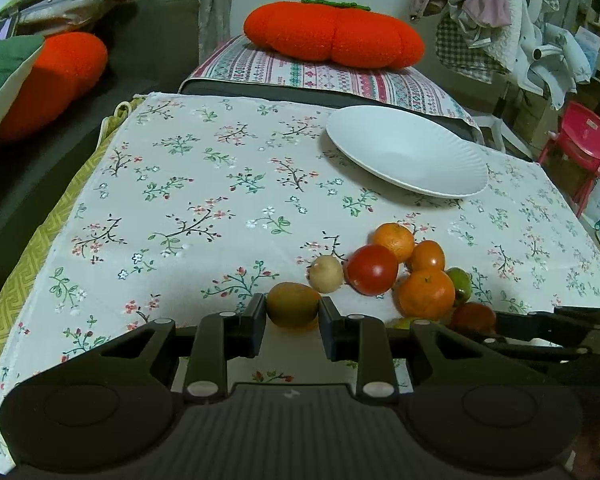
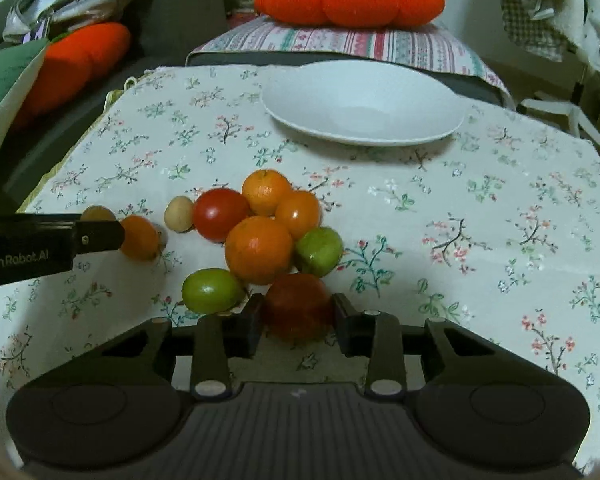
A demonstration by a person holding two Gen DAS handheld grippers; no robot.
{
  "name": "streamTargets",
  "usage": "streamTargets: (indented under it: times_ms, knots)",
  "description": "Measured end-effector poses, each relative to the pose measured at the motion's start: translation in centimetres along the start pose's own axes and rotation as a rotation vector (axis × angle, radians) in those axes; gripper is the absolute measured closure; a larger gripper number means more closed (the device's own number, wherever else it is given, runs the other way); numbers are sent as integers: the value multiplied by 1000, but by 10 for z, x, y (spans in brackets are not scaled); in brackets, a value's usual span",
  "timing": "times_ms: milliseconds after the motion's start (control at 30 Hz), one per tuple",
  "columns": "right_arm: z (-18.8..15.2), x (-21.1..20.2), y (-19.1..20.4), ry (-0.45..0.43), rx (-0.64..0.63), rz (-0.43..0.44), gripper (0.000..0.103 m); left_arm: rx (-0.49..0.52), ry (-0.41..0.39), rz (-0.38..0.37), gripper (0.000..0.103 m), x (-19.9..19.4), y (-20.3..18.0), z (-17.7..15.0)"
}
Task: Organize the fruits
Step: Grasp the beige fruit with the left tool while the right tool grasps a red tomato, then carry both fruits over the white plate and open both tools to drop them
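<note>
A pile of small fruits lies on the floral cloth: oranges (image 2: 259, 249), a red tomato (image 2: 220, 213), green fruits (image 2: 319, 251), a pale round fruit (image 2: 179, 213). My left gripper (image 1: 292, 312) has its fingers against both sides of a brown-green kiwi (image 1: 292, 304), low on the cloth. My right gripper (image 2: 298, 312) has its fingers against both sides of a dark red fruit (image 2: 298, 306) at the pile's near edge. An empty white plate (image 2: 362, 100) sits beyond the pile; in the left wrist view the plate (image 1: 406, 148) is far right.
The floral cloth (image 1: 204, 200) covers the table, with a yellow mat edge (image 1: 32, 256) at left. Orange plush cushions (image 1: 332, 34) and a striped pillow (image 2: 360, 44) lie behind. A red child chair (image 1: 584, 140) and hanging clothes (image 1: 492, 12) are at right.
</note>
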State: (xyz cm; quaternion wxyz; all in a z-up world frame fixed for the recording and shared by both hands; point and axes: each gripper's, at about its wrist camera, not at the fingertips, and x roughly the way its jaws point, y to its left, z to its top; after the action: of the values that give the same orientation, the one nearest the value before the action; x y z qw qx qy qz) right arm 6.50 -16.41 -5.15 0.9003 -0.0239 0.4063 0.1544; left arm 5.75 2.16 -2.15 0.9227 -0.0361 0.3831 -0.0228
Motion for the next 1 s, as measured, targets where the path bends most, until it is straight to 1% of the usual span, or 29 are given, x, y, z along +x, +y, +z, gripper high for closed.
streamTargets:
  times_ms: [200,367,533,700,800,933,1000]
  knots:
    - [1,-9,-5,-27,16,-1,71,-6,-21,-7,101,-5,1,5]
    - [12,-24,-10,-106,29,0,71,49,-31,-2,101,-1,-9,14]
    - [29,-26,-23,-139,44,-22,71,102,-39,-22,101,8,-23,30]
    - [47,-28,-41,-182,73,-33,71,175,-72,-7,101,28,-40,48]
    - [59,-22,-47,-198,73,-44,71,176,-88,-23,101,41,-45,60]
    - [70,-7,-52,-195,74,-53,71,206,-112,-8,101,60,-53,70]
    - [75,0,-54,-195,67,-56,71,206,-117,-6,101,68,-56,76]
